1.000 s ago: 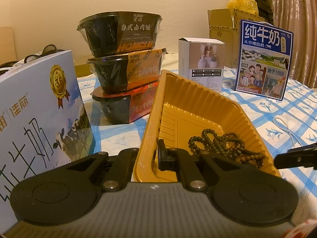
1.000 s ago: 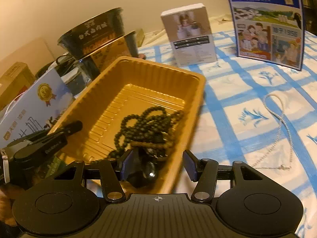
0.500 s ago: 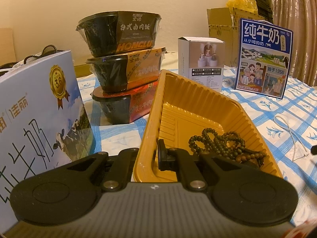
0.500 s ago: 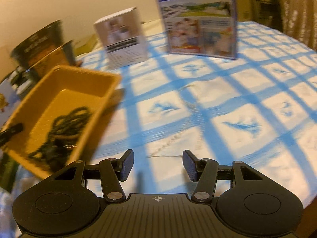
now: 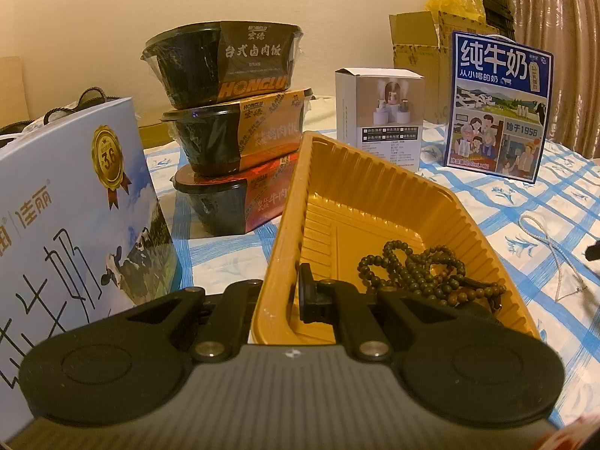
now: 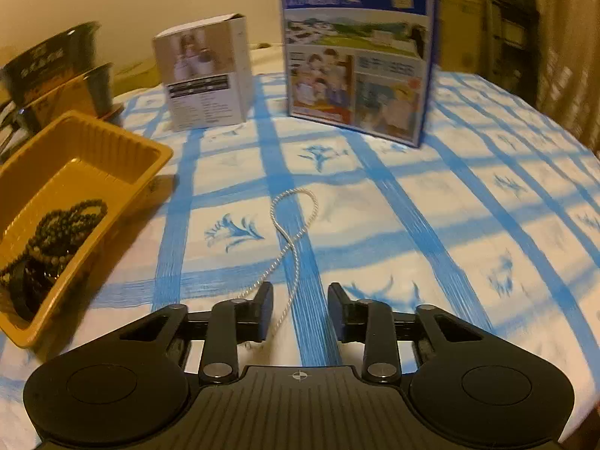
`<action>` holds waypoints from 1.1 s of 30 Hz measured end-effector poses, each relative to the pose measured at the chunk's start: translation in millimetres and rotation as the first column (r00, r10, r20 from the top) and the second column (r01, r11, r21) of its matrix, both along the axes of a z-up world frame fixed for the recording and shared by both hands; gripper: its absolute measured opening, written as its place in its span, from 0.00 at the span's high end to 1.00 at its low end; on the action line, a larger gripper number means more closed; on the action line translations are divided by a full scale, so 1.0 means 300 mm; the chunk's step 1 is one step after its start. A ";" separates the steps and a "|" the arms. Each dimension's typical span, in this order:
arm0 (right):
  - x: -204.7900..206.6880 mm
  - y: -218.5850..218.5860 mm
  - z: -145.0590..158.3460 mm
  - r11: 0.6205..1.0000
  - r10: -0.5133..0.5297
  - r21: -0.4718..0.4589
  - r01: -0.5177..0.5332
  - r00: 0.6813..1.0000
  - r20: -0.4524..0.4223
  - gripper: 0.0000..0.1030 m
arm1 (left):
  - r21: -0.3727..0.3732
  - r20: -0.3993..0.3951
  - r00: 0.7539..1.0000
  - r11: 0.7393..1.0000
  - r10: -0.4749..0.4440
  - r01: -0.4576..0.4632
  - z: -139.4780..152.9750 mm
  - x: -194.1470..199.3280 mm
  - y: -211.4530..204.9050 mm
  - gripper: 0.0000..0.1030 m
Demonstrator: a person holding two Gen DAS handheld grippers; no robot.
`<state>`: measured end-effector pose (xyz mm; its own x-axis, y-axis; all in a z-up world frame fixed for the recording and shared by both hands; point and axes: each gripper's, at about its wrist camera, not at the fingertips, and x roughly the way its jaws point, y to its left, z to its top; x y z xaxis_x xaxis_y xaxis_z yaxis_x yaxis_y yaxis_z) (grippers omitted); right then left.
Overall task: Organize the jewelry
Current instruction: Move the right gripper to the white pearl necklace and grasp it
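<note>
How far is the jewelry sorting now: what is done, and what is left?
Done: the dark bead strings lie in the yellow tray, whose wall the left tongs clamp. In hand: the right tongs have just been closing around the white chain, still unpinched. Left: moving it into the tray.

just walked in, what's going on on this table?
A person with a claw in each hand is sorting jewelry. The left claw is shut on the near wall of the yellow tray, which already holds the dark bead strand. The right claw has just been closing around the white chain necklace lying on the blue checked tablecloth; its pads do not grip it yet.
</note>
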<state>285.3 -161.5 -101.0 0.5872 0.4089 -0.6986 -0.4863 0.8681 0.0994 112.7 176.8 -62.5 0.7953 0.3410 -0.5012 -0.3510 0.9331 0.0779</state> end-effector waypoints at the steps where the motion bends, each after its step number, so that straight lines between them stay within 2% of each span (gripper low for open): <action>1: 0.008 0.006 -0.005 1.000 0.010 -0.006 -0.010 1.000 0.000 0.73 | 0.001 -0.001 1.000 1.000 0.000 0.000 0.000 0.001 0.001 0.93; 5: 0.045 0.040 -0.019 0.998 0.055 -0.032 -0.055 0.998 0.016 0.80 | 0.002 -0.003 1.000 1.000 0.000 0.000 0.000 0.000 0.001 0.93; 18: 0.199 0.176 -0.062 0.979 0.168 -0.124 -0.161 0.984 0.050 0.82 | 0.006 -0.003 1.000 1.000 -0.006 0.006 0.001 0.009 -0.001 0.94; 23: 0.230 0.207 -0.091 0.968 0.186 -0.179 -0.177 0.982 0.036 0.88 | 0.007 -0.004 1.000 1.000 -0.005 0.005 0.001 0.011 -0.004 0.94; 27: 0.236 0.202 -0.101 0.968 0.190 -0.174 -0.183 0.981 0.024 0.93 | 0.004 -0.006 1.000 1.000 -0.003 0.003 0.000 0.013 0.000 0.94; 28: 0.233 0.202 -0.101 0.966 0.198 -0.173 -0.192 0.980 0.018 0.98 | 0.004 -0.006 1.000 1.000 -0.003 0.003 0.000 0.013 0.000 0.94; 33: 0.217 0.183 -0.074 0.971 0.184 -0.156 -0.178 0.983 0.021 0.98 | 0.003 -0.006 1.000 1.000 -0.003 0.003 -0.002 0.013 0.001 0.94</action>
<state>350.5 -106.7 -123.1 0.5383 0.4006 -0.7415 -0.6376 0.7689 -0.0475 116.7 177.2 -63.1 0.7933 0.3401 -0.5049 -0.3480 0.9339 0.0823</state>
